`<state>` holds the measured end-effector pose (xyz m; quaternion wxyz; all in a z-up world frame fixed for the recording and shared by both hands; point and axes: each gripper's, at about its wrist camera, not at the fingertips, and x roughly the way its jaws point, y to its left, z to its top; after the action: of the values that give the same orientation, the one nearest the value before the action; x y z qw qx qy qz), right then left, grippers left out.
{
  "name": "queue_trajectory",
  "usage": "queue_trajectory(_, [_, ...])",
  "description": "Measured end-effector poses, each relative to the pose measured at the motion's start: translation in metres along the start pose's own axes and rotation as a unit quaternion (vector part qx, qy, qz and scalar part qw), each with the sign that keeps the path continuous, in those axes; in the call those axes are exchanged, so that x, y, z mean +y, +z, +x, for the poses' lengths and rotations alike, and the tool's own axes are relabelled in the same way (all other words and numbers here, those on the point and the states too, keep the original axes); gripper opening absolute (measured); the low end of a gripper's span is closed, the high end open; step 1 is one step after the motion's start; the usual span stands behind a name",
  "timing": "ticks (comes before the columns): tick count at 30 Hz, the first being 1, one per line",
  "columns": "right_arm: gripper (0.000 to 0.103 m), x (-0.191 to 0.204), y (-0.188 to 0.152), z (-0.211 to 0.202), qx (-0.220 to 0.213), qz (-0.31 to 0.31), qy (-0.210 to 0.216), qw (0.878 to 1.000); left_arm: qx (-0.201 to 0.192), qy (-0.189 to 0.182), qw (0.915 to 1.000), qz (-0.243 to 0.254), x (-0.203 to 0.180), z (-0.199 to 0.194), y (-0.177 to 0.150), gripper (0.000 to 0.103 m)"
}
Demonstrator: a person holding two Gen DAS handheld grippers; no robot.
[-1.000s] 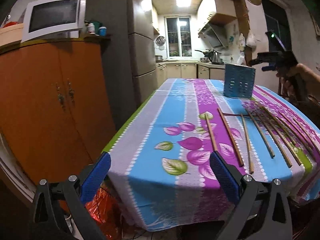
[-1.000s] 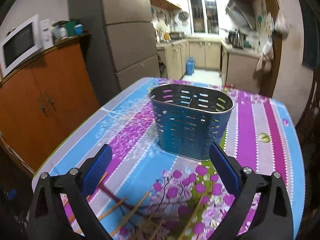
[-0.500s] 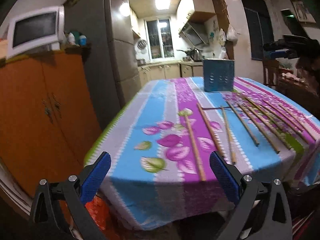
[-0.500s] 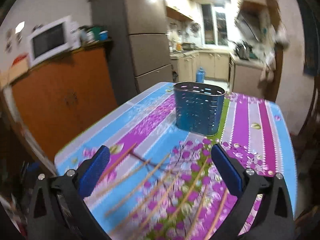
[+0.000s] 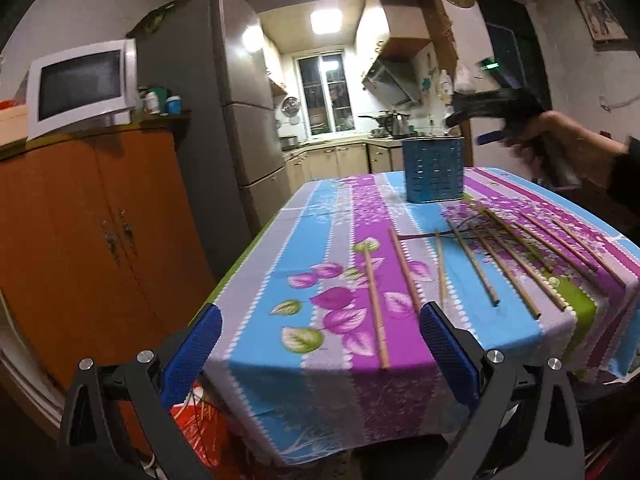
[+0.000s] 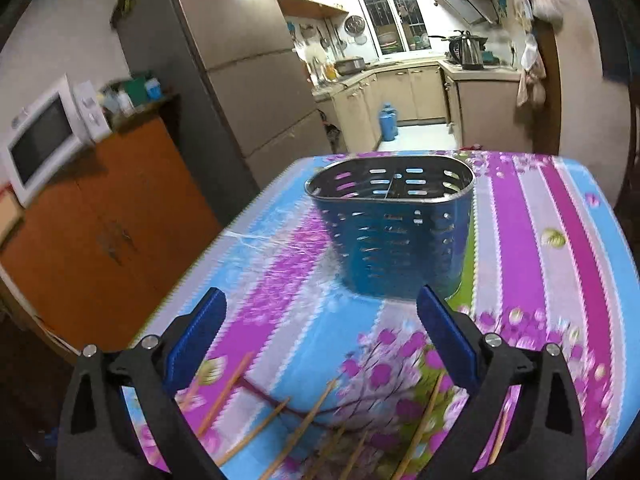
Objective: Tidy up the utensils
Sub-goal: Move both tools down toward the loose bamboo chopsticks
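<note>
A table [image 5: 320, 248] stands in a dim dining area, covered by a glossy cloth striped in blue, purple, grey and green and printed with purple leaves and blossoms. On the left is an orange wooden cabinet [image 5: 92, 216] with a white microwave [image 5: 80, 84] on top, and beside it a tall grey fridge [image 5: 236, 120]. Beyond the table, a doorway opens into a brightly lit kitchen with cream cupboards, a window, a range hood and a kettle [image 6: 466, 52] on the counter. A blue gas bottle [image 6: 388, 122] stands on the kitchen floor.

Wooden chopsticks [image 5: 472, 264] lie loose on the near half of the cloth, spread side by side with their lengths running near to far. Well apart from them, at the far end, stands a blue metal utensil holder [image 6: 394, 236], upright, oval, pierced with rows of slots and split by a divider inside.

The left gripper [image 5: 320, 340] hangs off the near table edge, its blue-padded fingers spread wide with nothing between them. The right gripper [image 6: 320, 332] hovers above the chopsticks facing the holder, also spread wide and holding nothing.

No readable writing or brand shows anywhere.
</note>
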<state>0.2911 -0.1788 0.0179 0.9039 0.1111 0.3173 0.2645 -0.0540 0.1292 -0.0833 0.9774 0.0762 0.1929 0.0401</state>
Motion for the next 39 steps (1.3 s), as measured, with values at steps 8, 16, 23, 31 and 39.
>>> queue_trajectory(8, [0.098,0.001,-0.128,-0.166,-0.076,0.071,0.016,0.994,0.021,-0.049,0.9972,-0.052,0.015,0.010,-0.015,0.099])
queue_trajectory(16, [0.098,-0.009,-0.248,-0.265,-0.187,0.193,-0.064,0.961,-0.017,-0.061,0.9980,0.002,-0.009,-0.008,-0.015,0.099])
queue_trajectory(23, [0.098,0.026,-0.271,-0.247,-0.176,0.071,-0.246,0.950,-0.032,-0.051,0.9975,0.036,-0.024,-0.006,-0.022,0.098])
queue_trajectory(31, [0.089,0.051,-0.273,-0.198,-0.116,-0.035,-0.274,0.954,-0.019,-0.044,0.9982,0.036,-0.026,0.010,-0.031,0.094])
queue_trajectory(39, [0.048,0.059,-0.286,-0.160,-0.049,-0.070,-0.258,0.962,-0.012,-0.022,0.9993,0.028,-0.024,0.023,-0.033,0.094])
